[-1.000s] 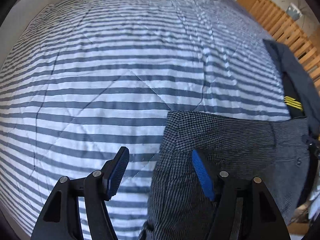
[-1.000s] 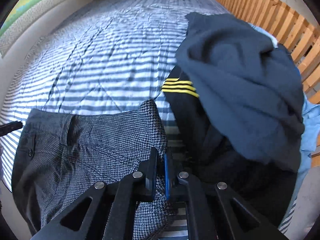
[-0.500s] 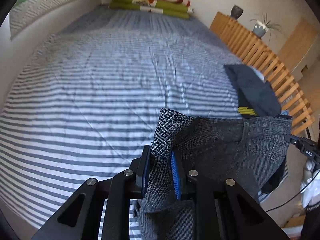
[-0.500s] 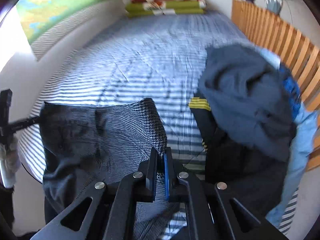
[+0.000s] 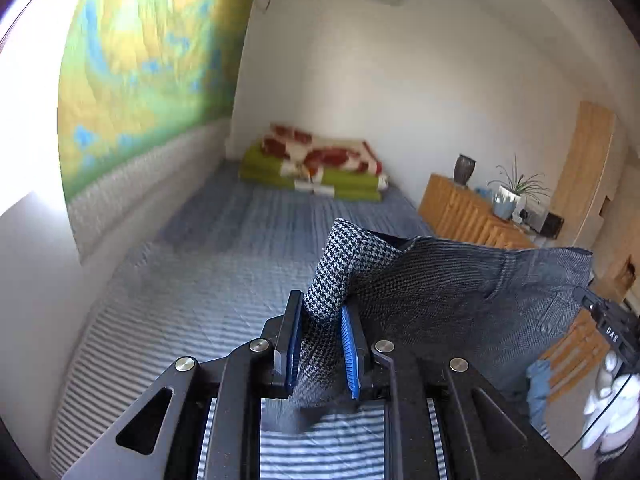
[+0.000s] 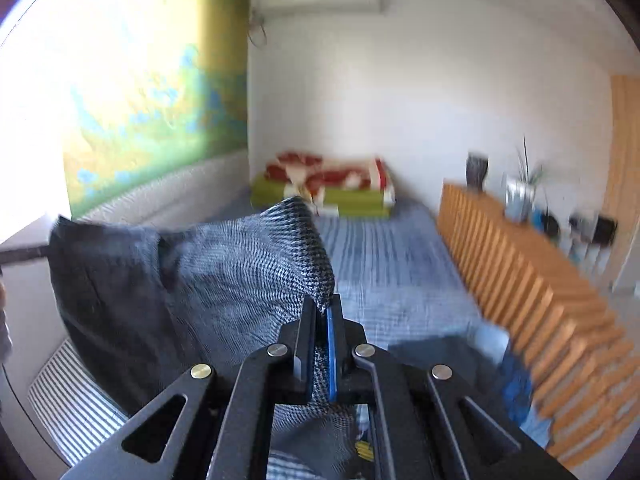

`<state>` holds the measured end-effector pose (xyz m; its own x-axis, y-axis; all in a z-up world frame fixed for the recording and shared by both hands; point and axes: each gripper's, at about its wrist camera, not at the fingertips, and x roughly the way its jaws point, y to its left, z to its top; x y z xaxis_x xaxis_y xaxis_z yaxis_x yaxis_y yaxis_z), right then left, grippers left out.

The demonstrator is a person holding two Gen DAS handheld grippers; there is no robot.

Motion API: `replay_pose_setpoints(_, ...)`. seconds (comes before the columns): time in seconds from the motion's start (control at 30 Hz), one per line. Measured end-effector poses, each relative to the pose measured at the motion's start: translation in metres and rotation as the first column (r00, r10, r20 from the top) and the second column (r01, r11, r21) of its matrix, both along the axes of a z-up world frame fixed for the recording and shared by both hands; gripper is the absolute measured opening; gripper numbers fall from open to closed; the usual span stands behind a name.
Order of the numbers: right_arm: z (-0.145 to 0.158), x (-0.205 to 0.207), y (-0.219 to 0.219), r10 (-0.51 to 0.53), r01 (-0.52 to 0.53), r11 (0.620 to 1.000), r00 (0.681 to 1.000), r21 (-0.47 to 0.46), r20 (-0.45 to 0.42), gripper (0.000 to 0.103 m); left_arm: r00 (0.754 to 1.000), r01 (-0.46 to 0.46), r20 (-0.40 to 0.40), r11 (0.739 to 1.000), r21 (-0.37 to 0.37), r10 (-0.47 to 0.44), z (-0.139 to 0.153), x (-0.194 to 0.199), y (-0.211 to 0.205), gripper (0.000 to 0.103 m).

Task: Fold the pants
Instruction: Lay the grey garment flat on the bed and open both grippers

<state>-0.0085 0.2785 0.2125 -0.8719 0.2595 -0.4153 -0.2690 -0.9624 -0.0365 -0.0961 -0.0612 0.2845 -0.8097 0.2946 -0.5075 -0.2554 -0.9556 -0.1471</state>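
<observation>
Grey houndstooth pants (image 5: 452, 292) hang in the air above the striped bed (image 5: 224, 280), stretched between both grippers. My left gripper (image 5: 320, 332) is shut on one corner of the waistband, which sticks up between its blue pads. In the right wrist view the same pants (image 6: 200, 276) spread to the left, and my right gripper (image 6: 320, 320) is shut on the opposite corner. The other gripper's black tip (image 5: 608, 328) shows at the far right of the left wrist view. The legs hang below, out of sight.
Folded green and red blankets (image 5: 316, 168) lie at the head of the bed. A wooden slatted rail (image 6: 532, 284) runs along the right side, with a vase (image 6: 476, 170) and plant (image 6: 520, 192) on it. Dark and blue clothes (image 6: 508, 380) lie by the rail. A wall mural (image 5: 140, 72) is on the left.
My left gripper closed on the pants' corner, then both grippers rose and tilted up, lifting the pants off the bed. The views now show the room's walls instead of the bedspread.
</observation>
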Motion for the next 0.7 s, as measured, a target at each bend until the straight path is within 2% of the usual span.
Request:
replay_pose_setpoints(0.07, -0.014, 0.007, -0.004, 0.014, -0.014, 1.000, 1.000, 0.007, 0.001, 0.004, 1.000, 0.012, -0.013, 1.000, -0.007, -0.012, -0.013, 0.022, -0.010, 0.020)
replay_pose_setpoints(0.13, -0.049, 0.018, -0.006, 0.046, -0.044, 0.999, 0.998, -0.029, 0.050, 0.004, 0.999, 0.020, 0.027, 0.998, -0.051, -0.019, -0.051, 0.043, -0.016, 0.020)
replay_pose_setpoints(0.17, -0.071, 0.021, -0.008, 0.063, -0.060, 0.997, 0.995, -0.042, 0.079, 0.004, 0.998, 0.030, 0.058, 0.997, -0.078, -0.026, -0.076, 0.051, -0.017, 0.021)
replay_pose_setpoints(0.27, -0.164, 0.039, -0.019, 0.091, -0.079, 0.995, 0.975, -0.064, 0.201, 0.005, 0.978, 0.073, 0.205, 0.977, -0.202, -0.031, -0.185, 0.076, -0.015, 0.027)
replay_pose_setpoints(0.3, -0.201, 0.046, -0.023, 0.109, -0.085, 0.991, 0.958, -0.098, 0.266, 0.009, 0.958, 0.105, 0.283, 0.967, -0.234, -0.035, -0.227, 0.083, -0.014, 0.028)
replay_pose_setpoints(0.33, -0.245, 0.052, -0.027, 0.132, -0.083, 0.985, 0.926, -0.149, 0.353, 0.009, 0.923, 0.141, 0.382, 0.958, -0.251, -0.036, -0.273, 0.090, -0.018, 0.028)
replay_pose_setpoints(0.4, -0.315, 0.064, -0.031, 0.149, -0.051, 0.976, 0.863, -0.211, 0.483, 0.009, 0.861, 0.161, 0.509, 0.950, -0.266, -0.003, -0.341, 0.103, -0.026, 0.028)
replay_pose_setpoints(0.43, -0.338, 0.069, -0.030, 0.148, -0.032, 0.973, 0.844, -0.227, 0.516, 0.009, 0.833, 0.167, 0.553, 0.945, -0.281, 0.017, -0.368, 0.111, -0.029, 0.028)
replay_pose_setpoints(0.47, -0.356, 0.075, -0.030, 0.146, -0.013, 0.970, 0.831, -0.243, 0.537, 0.009, 0.827, 0.163, 0.561, 0.945, -0.284, 0.026, -0.380, 0.116, -0.030, 0.028)
replay_pose_setpoints(0.53, -0.374, 0.082, -0.027, 0.140, 0.026, 0.959, 0.821, -0.281, 0.553, 0.009, 0.836, 0.155, 0.548, 0.946, -0.284, 0.027, -0.386, 0.118, -0.028, 0.028)
replay_pose_setpoints(0.57, -0.373, 0.082, -0.024, 0.129, 0.044, 0.955, 0.829, -0.293, 0.544, 0.010, 0.844, 0.156, 0.536, 0.947, -0.282, 0.021, -0.385, 0.130, -0.028, 0.028)
replay_pose_setpoints(0.63, -0.367, 0.076, -0.021, 0.124, 0.058, 0.946, 0.845, -0.319, 0.520, 0.015, 0.864, 0.154, 0.504, 0.945, -0.290, 0.014, -0.381, 0.118, -0.016, 0.035)
replay_pose_setpoints(0.67, -0.364, 0.073, -0.020, 0.132, 0.050, 0.944, 0.848, -0.326, 0.513, 0.025, 0.865, 0.161, 0.502, 0.943, -0.291, 0.008, -0.376, 0.111, -0.012, 0.054)
replay_pose_setpoints(0.7, -0.363, 0.070, -0.025, 0.151, 0.035, 0.942, 0.846, -0.335, 0.512, 0.041, 0.859, 0.178, 0.512, 0.940, -0.291, -0.004, -0.378, 0.101, -0.003, 0.072)
